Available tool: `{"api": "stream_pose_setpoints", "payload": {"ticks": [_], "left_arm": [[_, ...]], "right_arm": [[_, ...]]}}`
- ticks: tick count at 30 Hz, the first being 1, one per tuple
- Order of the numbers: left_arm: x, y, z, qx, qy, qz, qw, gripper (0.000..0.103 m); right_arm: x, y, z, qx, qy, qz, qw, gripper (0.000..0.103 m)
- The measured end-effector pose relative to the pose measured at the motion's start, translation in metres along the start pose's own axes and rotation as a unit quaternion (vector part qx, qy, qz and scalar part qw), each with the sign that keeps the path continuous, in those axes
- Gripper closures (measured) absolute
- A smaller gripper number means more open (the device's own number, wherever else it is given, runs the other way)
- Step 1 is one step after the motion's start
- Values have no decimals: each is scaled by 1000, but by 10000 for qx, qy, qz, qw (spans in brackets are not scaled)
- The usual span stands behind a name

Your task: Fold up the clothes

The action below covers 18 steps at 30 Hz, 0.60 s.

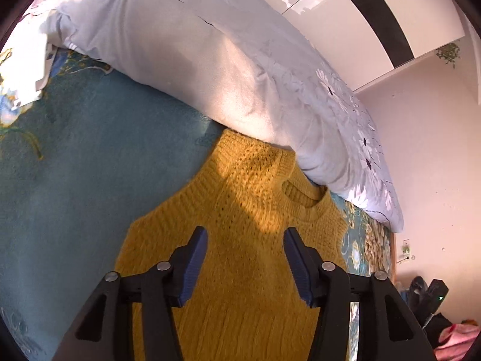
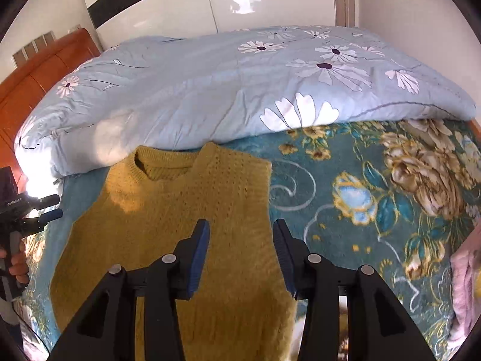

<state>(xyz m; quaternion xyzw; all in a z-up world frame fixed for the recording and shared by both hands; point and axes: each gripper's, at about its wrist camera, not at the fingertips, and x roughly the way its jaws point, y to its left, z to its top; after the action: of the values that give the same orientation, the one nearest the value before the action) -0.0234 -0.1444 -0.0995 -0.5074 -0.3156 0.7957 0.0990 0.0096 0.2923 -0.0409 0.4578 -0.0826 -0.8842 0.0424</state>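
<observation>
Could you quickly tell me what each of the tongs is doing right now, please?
Left tongs: open, holding nothing, above the sweater.
Right tongs: open, holding nothing, above the same sweater.

Each view looked forward and steeply down along its own gripper's fingers, close above the bed; the left wrist view sat over the yellow sweater (image 1: 240,210) facing the quilt (image 1: 210,60); the right wrist view faced likewise, catching the left gripper (image 2: 49,207) at its left edge; both shared sweater, quilt and floral bedspread (image 2: 375,195).

One yellow sweater (image 2: 180,225), one floral duvet (image 2: 210,90), two grippers (image 1: 245,237) (image 2: 240,234).
</observation>
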Motion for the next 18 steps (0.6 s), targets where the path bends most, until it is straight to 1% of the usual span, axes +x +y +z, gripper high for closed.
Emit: {"api": "stream_pose_setpoints", "payload": {"ticks": [1, 3, 4, 6, 7, 8, 10, 12, 14, 18], "left_arm": [[-11, 5, -13, 77, -22, 68, 9999, 41], [-31, 18, -38, 239, -128, 331, 9991, 41], [-40, 27, -51, 236, -209, 486, 9983, 41], [-56, 52, -75, -37, -332, 683, 9971, 41], [-64, 64, -88, -219, -391, 653, 9969, 41], [-72, 75, -101, -368, -447, 559, 9968, 41], [-82, 90, -125, -575, -534, 358, 9963, 41], [-81, 97, -145, -706, -431, 97, 9965, 39], [-74, 96, -161, -667, -272, -85, 9974, 39], [-59, 85, -176, -525, -227, -247, 9981, 38]], "right_arm": [[-13, -7, -18, 101, -49, 73, 9999, 54], [-37, -23, -58, 411, -131, 293, 9986, 54], [-47, -31, -78, 597, -137, 435, 9972, 54], [-63, -41, -117, 946, -84, 708, 9930, 54], [-70, -45, -134, 1110, -25, 839, 9903, 54], [-73, -44, -150, 1198, 37, 1059, 9871, 54], [-74, -34, -174, 1262, 196, 1475, 9808, 53], [-72, -18, -191, 1181, 275, 1903, 9742, 53], [-69, -4, -200, 1095, 333, 2140, 9701, 53], [-48, 19, -204, 1049, 544, 2095, 9706, 53]]}}
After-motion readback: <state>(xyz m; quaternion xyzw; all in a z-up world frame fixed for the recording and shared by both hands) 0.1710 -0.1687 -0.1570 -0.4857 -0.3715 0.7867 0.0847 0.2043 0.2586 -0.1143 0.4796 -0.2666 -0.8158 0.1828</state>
